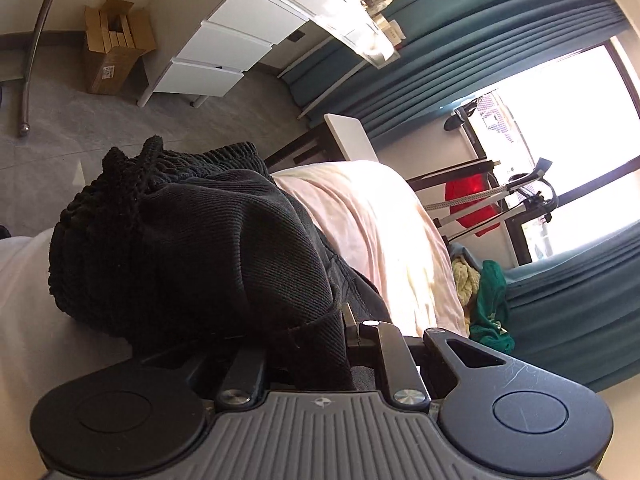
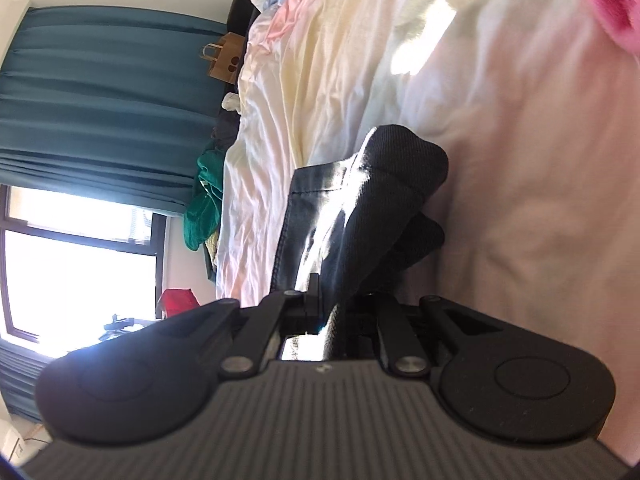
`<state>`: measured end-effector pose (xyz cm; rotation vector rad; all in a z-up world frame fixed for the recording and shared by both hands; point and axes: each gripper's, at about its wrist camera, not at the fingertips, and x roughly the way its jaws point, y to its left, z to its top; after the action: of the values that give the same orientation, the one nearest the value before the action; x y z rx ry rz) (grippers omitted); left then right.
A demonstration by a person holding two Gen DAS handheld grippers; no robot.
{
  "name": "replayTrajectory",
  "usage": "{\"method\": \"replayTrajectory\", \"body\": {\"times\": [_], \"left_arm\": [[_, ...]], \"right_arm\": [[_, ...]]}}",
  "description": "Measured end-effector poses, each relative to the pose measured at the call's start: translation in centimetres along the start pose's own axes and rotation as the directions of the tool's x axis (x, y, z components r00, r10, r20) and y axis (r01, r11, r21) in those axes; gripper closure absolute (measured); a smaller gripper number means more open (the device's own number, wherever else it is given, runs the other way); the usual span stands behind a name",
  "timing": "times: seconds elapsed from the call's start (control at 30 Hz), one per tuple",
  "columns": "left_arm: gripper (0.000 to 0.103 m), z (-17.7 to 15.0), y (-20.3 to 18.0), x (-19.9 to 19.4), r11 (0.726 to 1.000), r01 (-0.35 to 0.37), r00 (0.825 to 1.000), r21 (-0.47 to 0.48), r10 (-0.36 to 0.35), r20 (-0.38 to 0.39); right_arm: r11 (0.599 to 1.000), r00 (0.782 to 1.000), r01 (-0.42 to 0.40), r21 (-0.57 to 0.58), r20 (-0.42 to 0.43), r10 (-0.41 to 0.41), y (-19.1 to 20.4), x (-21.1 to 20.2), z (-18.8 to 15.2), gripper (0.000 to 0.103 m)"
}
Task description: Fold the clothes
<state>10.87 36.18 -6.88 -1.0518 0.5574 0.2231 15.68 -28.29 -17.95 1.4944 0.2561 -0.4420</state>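
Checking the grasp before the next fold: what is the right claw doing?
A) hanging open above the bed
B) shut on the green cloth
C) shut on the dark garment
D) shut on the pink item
C: the right claw is shut on the dark garment, above the pale bedsheet.

Both views are rolled roughly 90 degrees, so the floor and bed run vertically. The left wrist camera sits just behind the left gripper (image 1: 320,344) and looks along its jaws, very near the black garment (image 1: 192,248) bunched ahead of them, with the bed (image 1: 376,232) and the window (image 1: 560,128) farther beyond. The right wrist camera looks from just behind the right gripper (image 2: 324,300) along the bed. The 2 views share the garment, bed, teal curtains (image 2: 104,92), window and green clothing pile (image 1: 494,304).
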Motion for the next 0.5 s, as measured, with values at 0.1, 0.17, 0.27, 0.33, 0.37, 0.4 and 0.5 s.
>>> {"method": "replayTrajectory", "body": {"times": [0.1,0.17,0.27,0.33,0.37,0.4,0.5], "left_arm": [[0.078,-0.7,1.1,0.0,1.000,0.003,1.000,0.024,-0.003,-0.002],[0.070,-1.1,0.9,0.3,0.999,-0.011,1.000,0.042,0.011,-0.013],[0.038,-1.8,-0.3,-0.2,0.990,-0.071,0.997,0.121,0.074,-0.016],[0.024,-2.2,-0.6,-1.1,0.980,-0.108,0.994,0.167,0.110,-0.005],[0.024,-2.2,-0.6,-1.6,0.976,-0.114,0.993,0.183,0.117,-0.001],[0.023,-2.2,-0.5,-2.1,0.973,-0.116,0.993,0.197,0.118,0.001],[0.020,-2.5,-1.3,-3.7,0.949,-0.149,0.989,0.276,0.145,0.035]], "right_arm": [[0.998,1.000,0.000,0.060,-0.007,0.001,-1.1,0.5,-0.1,0.092],[0.999,1.000,0.005,0.040,-0.017,-0.004,-1.2,0.5,-0.1,0.092],[0.997,0.999,-0.016,0.080,-0.050,0.020,-1.9,0.5,0.5,0.090],[0.995,0.998,-0.022,0.100,-0.061,0.028,-2.3,0.4,0.9,0.089],[0.994,0.997,-0.023,0.103,-0.065,0.029,-2.4,0.2,1.0,0.089],[0.994,0.997,-0.024,0.106,-0.069,0.031,-2.5,0.1,1.2,0.087],[0.992,0.995,-0.026,0.121,-0.088,0.037,-2.9,0.2,1.3,0.074]]}}
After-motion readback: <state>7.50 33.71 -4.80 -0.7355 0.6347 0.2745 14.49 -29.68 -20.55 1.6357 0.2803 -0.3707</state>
